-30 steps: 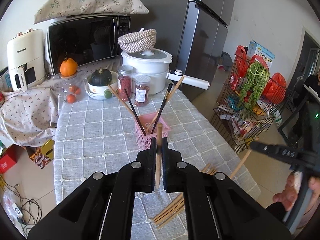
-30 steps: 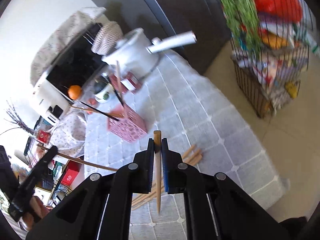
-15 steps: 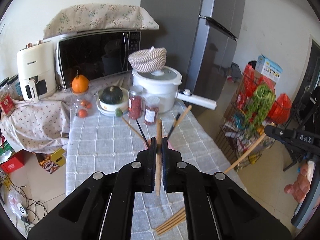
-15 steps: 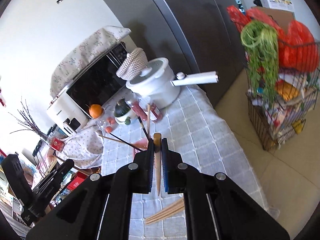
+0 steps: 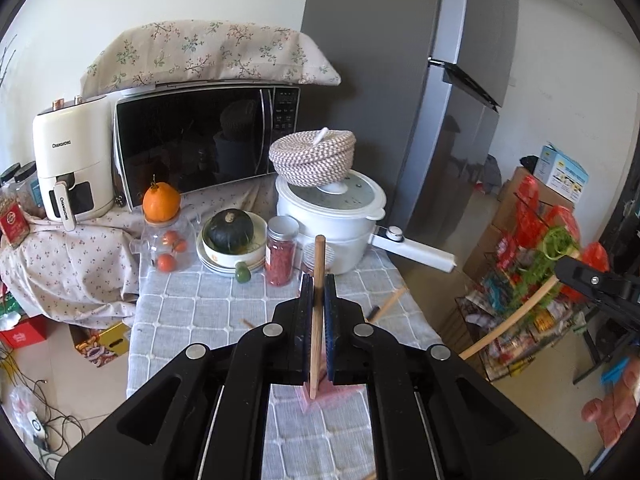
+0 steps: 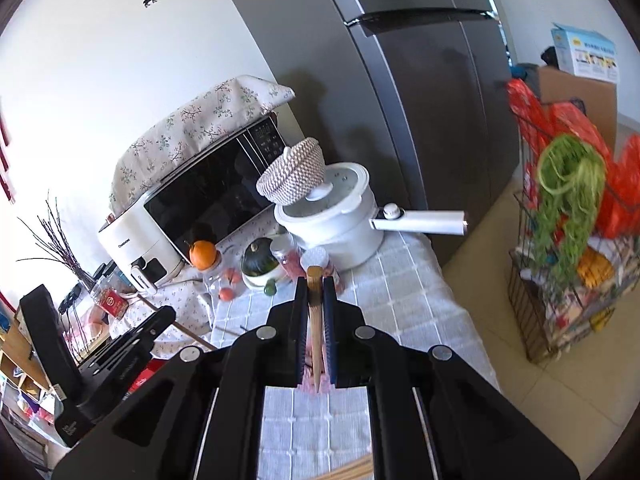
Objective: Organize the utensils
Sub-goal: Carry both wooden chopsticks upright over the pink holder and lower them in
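Observation:
My left gripper (image 5: 317, 280) is shut on a wooden chopstick (image 5: 319, 264) that stands upright between its pads. My right gripper (image 6: 316, 282) is shut on another wooden chopstick (image 6: 315, 300). Both are held above the checked tablecloth (image 5: 208, 312). The pink utensil basket (image 5: 320, 394) shows only as a small patch below the left gripper's jaws and as a pink patch (image 6: 306, 376) under the right ones. Chopstick tips (image 5: 390, 304) stick out of it. Loose chopsticks (image 6: 352, 470) lie on the cloth near the front edge. The right gripper with its chopstick also shows in the left wrist view (image 5: 592, 280).
At the back of the table stand a white pot (image 5: 332, 216) with a woven lid and long handle (image 5: 416, 250), two jars (image 5: 280, 250), a bowl with a squash (image 5: 232, 232), a microwave (image 5: 204, 140) and an air fryer (image 5: 72, 160). A wire rack (image 6: 568, 280) stands on the floor at right.
Both grippers have risen and tilted up, each still holding its chopstick. The pink basket has slid from ahead of the fingers to under them. The loose chopsticks have dropped to the frame's bottom.

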Motion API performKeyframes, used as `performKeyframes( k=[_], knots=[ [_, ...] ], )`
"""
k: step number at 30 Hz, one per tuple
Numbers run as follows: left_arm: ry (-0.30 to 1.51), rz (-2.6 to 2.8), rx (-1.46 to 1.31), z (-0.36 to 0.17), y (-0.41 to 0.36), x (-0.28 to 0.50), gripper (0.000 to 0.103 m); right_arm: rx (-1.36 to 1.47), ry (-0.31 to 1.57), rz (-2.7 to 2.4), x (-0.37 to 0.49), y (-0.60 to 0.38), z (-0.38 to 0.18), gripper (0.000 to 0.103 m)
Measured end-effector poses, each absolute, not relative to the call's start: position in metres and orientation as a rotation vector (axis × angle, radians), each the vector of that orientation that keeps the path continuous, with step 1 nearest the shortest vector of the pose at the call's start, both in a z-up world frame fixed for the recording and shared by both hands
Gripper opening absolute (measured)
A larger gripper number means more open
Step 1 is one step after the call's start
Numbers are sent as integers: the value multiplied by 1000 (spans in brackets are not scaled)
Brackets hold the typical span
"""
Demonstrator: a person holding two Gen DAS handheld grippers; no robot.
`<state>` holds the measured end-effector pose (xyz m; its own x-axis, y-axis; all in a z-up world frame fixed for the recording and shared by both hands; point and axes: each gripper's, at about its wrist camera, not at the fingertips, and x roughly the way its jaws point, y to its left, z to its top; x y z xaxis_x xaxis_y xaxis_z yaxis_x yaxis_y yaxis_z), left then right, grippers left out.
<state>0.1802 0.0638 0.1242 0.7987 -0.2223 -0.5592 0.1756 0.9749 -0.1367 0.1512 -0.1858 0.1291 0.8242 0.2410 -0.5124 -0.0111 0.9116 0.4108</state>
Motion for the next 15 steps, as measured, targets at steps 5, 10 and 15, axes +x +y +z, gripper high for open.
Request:
performKeyframes(
  k=[5, 10, 15],
  knots=[
    [661, -195, -107, 99, 61, 210, 5, 381, 609, 141, 180, -173, 121, 8],
    [721, -202, -114, 79, 63, 217, 19, 353, 635, 152, 202, -158, 112, 8],
    [622, -193, -205, 100, 92, 200, 28, 328, 655, 154, 215, -145, 105, 8]
  ],
)
